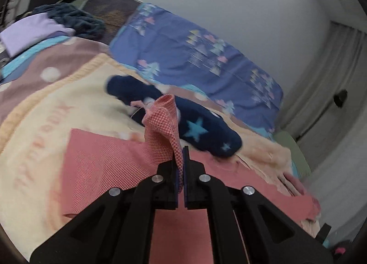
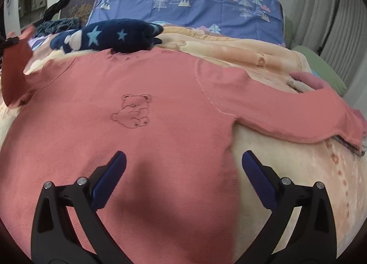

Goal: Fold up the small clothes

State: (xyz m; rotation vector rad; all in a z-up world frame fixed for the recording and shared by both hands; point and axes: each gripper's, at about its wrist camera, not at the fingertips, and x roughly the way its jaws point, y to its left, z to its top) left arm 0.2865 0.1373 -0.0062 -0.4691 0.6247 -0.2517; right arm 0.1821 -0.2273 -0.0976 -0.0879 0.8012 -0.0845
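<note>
Spread flat on the bed, pink top (image 2: 142, 108) straight ahead of open right tool (image 2: 183, 172), sleeve pinched in closed left tool (image 1: 182, 160), body stretching rightward.

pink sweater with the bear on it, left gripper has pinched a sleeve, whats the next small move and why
Probably carry the sleeve across onto the pink sweater's chest: the left gripper is shut on it and lifted, while the right gripper hovers open.
</note>
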